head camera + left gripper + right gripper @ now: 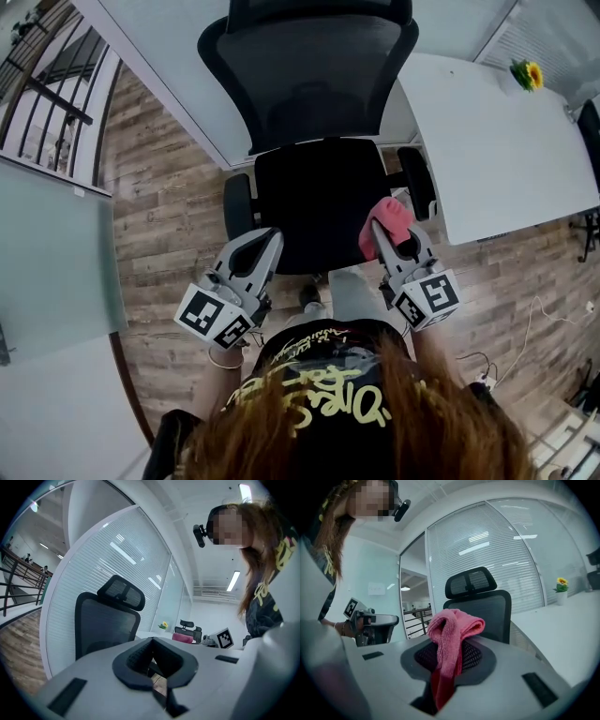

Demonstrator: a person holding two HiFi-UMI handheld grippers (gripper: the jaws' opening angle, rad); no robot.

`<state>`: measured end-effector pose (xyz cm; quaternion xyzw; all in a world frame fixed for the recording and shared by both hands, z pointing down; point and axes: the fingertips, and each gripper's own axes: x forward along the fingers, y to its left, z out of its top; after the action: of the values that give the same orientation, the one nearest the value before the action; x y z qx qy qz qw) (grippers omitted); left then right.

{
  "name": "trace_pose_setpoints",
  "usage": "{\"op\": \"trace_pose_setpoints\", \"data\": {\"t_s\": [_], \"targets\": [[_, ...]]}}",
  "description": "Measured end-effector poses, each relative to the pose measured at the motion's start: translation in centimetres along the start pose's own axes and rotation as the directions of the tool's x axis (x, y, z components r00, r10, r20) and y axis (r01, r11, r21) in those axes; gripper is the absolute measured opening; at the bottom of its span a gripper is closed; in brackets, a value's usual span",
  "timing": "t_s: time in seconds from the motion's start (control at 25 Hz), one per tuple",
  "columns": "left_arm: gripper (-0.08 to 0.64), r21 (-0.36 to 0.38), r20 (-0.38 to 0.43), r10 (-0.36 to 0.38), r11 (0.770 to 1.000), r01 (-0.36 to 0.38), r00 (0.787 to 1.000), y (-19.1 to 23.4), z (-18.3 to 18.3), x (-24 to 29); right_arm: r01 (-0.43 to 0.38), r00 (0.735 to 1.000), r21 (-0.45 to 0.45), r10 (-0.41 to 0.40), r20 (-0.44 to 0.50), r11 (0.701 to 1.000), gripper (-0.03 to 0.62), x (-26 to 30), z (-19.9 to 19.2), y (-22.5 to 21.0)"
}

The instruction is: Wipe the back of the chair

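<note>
A black office chair faces me in the head view, its mesh back (309, 70) upright behind the seat (323, 202). Over the seat's front right corner my right gripper (392, 234) is shut on a pink cloth (386, 221). In the right gripper view the cloth (454, 625) bunches up between the jaws of the right gripper (450, 660), and the chair back (487, 611) stands some way beyond it. My left gripper (260, 249) hovers at the seat's front left corner, shut and holding nothing. The left gripper view shows the left gripper (152, 657) with the chair back (105, 625) and headrest (123, 592) ahead.
A white desk (497, 141) stands to the chair's right, with a yellow flower (528, 73) at its far corner. Glass partitions with blinds run behind the chair. A black railing (52, 84) is at the far left. Cables (553, 309) lie on the wood floor at the right.
</note>
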<state>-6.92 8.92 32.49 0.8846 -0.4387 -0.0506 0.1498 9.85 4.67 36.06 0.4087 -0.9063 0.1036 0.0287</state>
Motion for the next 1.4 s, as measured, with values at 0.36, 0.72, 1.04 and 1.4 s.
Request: {"op": "trace_pose_setpoints", "data": {"t_s": [0.36, 0.72, 1.04, 1.4], "targets": [[-0.006, 0.011, -0.015, 0.088, 0.996, -0.088, 0.996, 2.2, 0.8, 2.3, 0.131, 0.991, 0.026, -0.131, -0.008, 0.991, 0.066, 5.0, -0.3, -8.7], [-0.006, 0.041, 0.012, 0.154, 0.987, -0.154, 0.988, 4.3, 3.2, 8.1, 0.222, 0.974, 0.037, -0.220, -0.049, 0.974, 0.066, 12.2, -1.4, -18.1], [-0.006, 0.050, 0.013, 0.212, 0.976, -0.212, 0.977, 5.9, 4.2, 12.1, 0.289, 0.953, 0.014, -0.287, -0.103, 0.957, 0.066, 18.4, -3.7, -24.0], [-0.006, 0.049, -0.007, 0.314, 0.948, -0.313, 0.949, 7.3, 3.8, 13.0, 0.366, 0.918, 0.025, -0.357, -0.174, 0.930, 0.066, 24.5, -7.7, -29.1]]}}
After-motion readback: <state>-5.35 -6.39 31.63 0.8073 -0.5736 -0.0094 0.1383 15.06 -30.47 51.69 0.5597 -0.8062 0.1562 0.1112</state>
